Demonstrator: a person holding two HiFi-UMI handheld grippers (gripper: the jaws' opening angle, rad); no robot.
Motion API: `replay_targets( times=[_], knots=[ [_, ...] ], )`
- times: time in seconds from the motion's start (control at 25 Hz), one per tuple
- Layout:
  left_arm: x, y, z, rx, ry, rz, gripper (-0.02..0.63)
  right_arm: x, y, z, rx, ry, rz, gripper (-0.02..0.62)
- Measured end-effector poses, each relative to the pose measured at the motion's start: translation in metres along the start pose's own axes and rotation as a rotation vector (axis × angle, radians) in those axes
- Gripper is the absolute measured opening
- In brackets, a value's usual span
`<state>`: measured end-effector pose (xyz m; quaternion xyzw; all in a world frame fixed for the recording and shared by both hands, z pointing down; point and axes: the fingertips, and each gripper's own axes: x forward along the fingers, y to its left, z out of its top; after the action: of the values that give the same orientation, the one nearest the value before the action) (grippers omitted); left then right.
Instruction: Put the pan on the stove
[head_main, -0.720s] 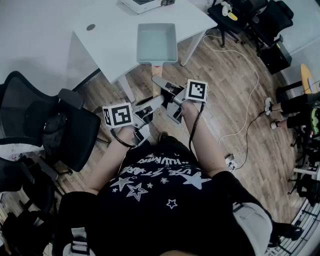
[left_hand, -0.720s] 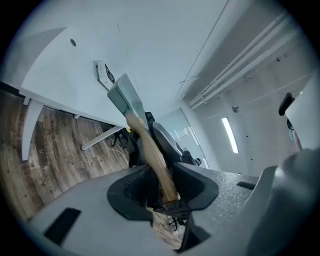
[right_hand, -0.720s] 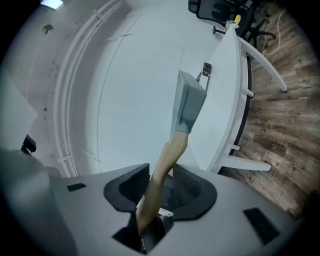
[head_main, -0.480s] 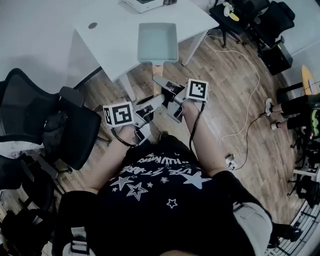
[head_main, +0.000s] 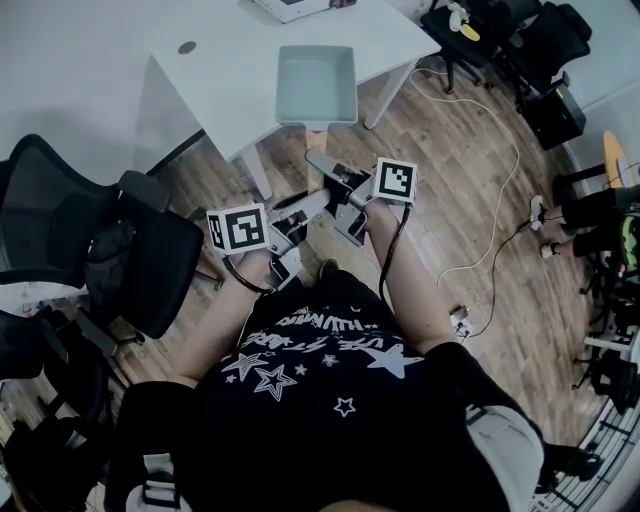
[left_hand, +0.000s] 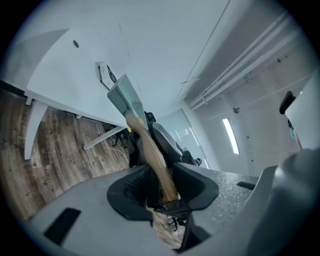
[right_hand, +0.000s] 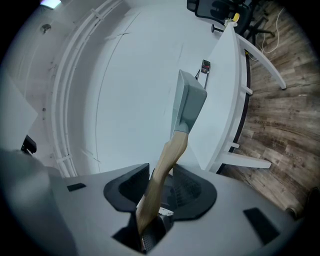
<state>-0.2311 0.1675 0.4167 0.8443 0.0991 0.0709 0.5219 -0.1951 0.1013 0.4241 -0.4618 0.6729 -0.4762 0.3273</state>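
A square pale green pan (head_main: 315, 85) with a wooden handle (head_main: 315, 138) is over the near part of the white table (head_main: 220, 70). Both grippers hold that handle. My left gripper (head_main: 312, 204) comes in from the lower left, and the left gripper view shows the handle (left_hand: 152, 155) clamped between its jaws, with the pan (left_hand: 125, 97) beyond. My right gripper (head_main: 322, 164) comes in from the right, shut on the handle (right_hand: 165, 165) below the pan (right_hand: 189, 105). I cannot tell whether the pan rests on the table or hangs above it.
A white box-like appliance (head_main: 290, 8) sits at the table's far edge. A black office chair (head_main: 110, 250) stands close on the left. More black chairs (head_main: 520, 40) and a white cable (head_main: 500, 200) on the wooden floor are at the right. A person's feet (head_main: 585, 225) show at the far right.
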Motion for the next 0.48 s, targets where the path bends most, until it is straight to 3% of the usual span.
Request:
replay_targets(
  times=[0.48],
  knots=[
    [-0.023,0.011,-0.003,-0.003,0.019,-0.009,0.141,0.013,-0.010,-0.019,0.028,-0.012,-0.037,0.144]
  ],
)
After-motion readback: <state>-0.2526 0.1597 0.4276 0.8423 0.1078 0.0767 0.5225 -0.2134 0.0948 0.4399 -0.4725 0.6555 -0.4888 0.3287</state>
